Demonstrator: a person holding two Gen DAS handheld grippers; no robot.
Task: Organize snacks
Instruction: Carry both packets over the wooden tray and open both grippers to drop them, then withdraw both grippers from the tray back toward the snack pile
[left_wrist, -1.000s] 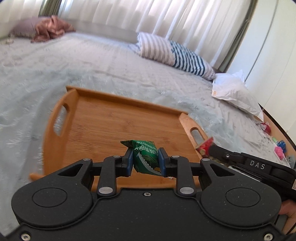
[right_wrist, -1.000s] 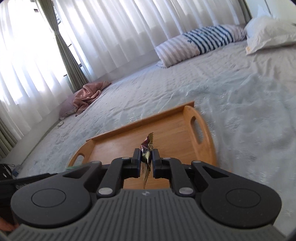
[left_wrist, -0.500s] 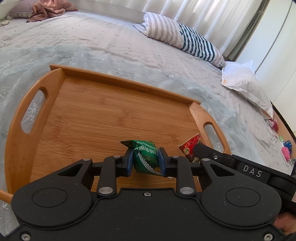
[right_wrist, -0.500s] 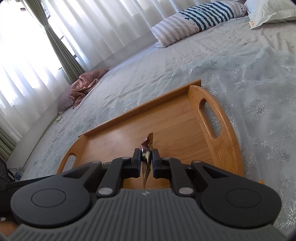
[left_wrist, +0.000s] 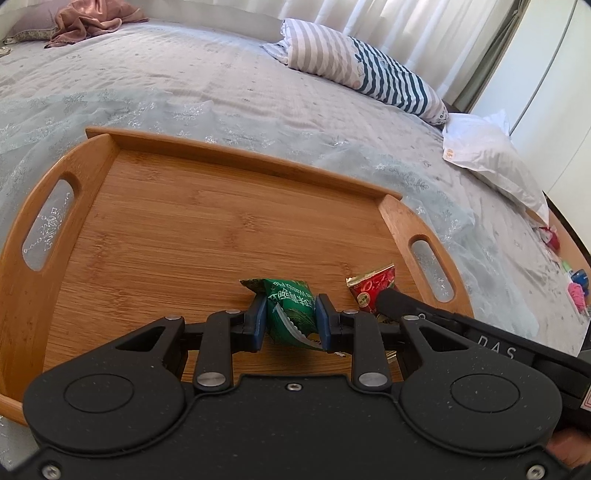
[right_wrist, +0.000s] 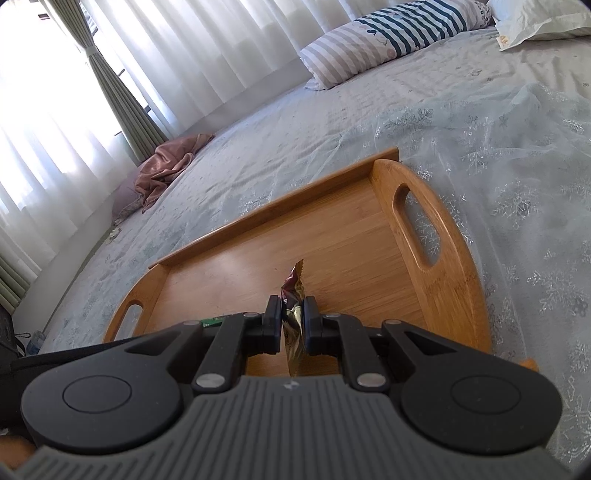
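Bamboo tray sat on bed. L gripper clamped green packet, R gripper pinched red packet, both low over near edge. Best: lower till touching, release w/o toss, keep packets apart.

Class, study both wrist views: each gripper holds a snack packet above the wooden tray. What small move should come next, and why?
Probably open the left gripper to release the green packet: it already hangs low over bare wooden tray. The right gripper, clamping the red packet, can follow.
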